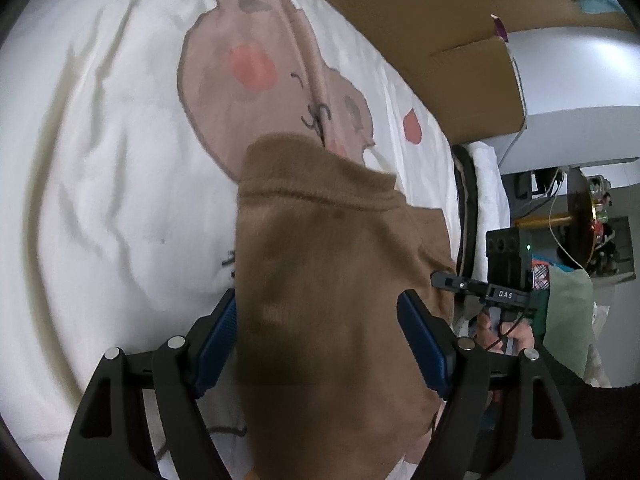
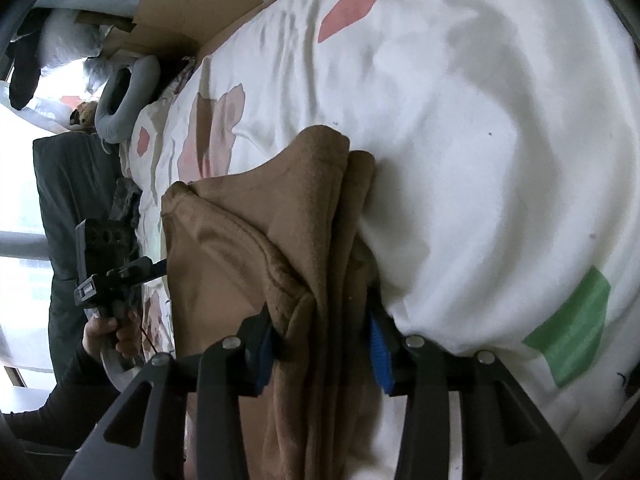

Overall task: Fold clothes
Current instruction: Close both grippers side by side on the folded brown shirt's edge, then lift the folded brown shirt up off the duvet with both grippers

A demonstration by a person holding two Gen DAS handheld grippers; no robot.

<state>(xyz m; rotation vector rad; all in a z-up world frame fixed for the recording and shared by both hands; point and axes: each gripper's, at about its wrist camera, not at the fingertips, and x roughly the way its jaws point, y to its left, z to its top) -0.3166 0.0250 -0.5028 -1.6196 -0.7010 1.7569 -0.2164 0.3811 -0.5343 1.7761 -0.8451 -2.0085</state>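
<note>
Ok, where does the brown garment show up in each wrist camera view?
Left wrist view: brown garment fills the lower centre, between the left gripper fingers.
Right wrist view: brown garment lies centre to bottom, bunched between the right gripper fingers.
Shared landmark: white printed bedding.

I see a bed (image 1: 100, 140) covered by a rumpled white duvet (image 2: 460, 120) printed with a large brown animal face (image 1: 240, 80) with pink cheeks, plus pink patches and a green patch (image 2: 572, 328). A brown garment (image 1: 328, 280) lies on the duvet, bunched into folds. Flattened cardboard (image 1: 420, 20) lines the bed's far edge.
</note>
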